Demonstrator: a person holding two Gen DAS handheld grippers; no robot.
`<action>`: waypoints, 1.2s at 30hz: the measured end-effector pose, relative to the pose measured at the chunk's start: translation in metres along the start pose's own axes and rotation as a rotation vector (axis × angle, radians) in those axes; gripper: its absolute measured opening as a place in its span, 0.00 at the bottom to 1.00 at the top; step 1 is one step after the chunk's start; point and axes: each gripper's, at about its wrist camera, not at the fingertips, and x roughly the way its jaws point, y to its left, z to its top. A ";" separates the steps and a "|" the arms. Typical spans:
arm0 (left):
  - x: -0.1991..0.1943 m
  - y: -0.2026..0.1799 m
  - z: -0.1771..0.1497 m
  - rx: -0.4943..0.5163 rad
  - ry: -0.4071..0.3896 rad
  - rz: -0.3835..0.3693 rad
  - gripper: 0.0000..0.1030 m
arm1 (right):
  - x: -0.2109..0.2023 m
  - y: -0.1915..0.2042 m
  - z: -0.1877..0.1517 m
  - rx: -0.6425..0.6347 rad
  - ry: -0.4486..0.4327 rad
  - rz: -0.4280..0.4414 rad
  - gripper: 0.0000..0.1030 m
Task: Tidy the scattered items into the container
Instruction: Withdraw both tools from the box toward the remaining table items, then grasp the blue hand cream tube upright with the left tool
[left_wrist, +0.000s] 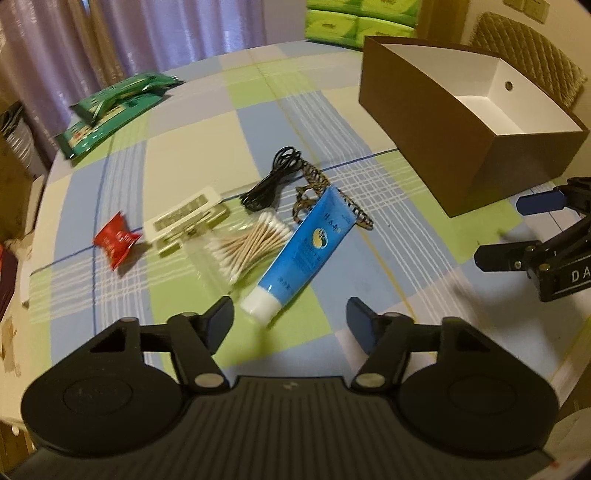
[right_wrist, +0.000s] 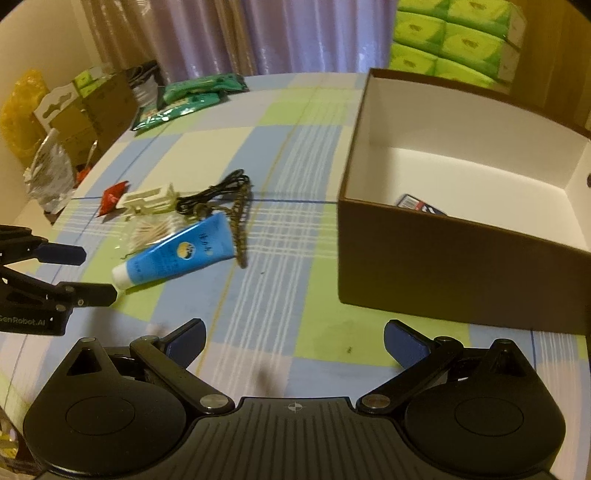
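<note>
Your left gripper (left_wrist: 290, 321) is hanging wide open and empty just short of the blue tube (left_wrist: 301, 251); beside it are lying cotton swabs (left_wrist: 247, 245), a black cable (left_wrist: 271, 181), a patterned hair clip (left_wrist: 314, 188), a white clip (left_wrist: 184, 221) and a red packet (left_wrist: 116, 240), all still outside the brown box (left_wrist: 458, 147). Your right gripper (right_wrist: 293, 341) is also gaping empty, facing the box (right_wrist: 443, 266). Only this view is showing one small packet (right_wrist: 421, 205) already inside, so most of the tidying is still waiting.

Scattered items (left_wrist: 236, 229) beside brown box (left_wrist: 436, 122)
</note>
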 end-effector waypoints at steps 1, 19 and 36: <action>0.004 0.000 0.002 0.014 -0.003 -0.008 0.57 | 0.001 -0.001 0.000 0.006 0.002 -0.004 0.98; 0.042 0.003 0.016 0.075 0.039 -0.050 0.07 | 0.007 -0.016 -0.001 0.064 0.030 -0.037 0.98; 0.030 0.005 0.013 0.099 0.042 -0.077 0.23 | 0.006 -0.020 -0.004 0.070 0.036 -0.032 0.98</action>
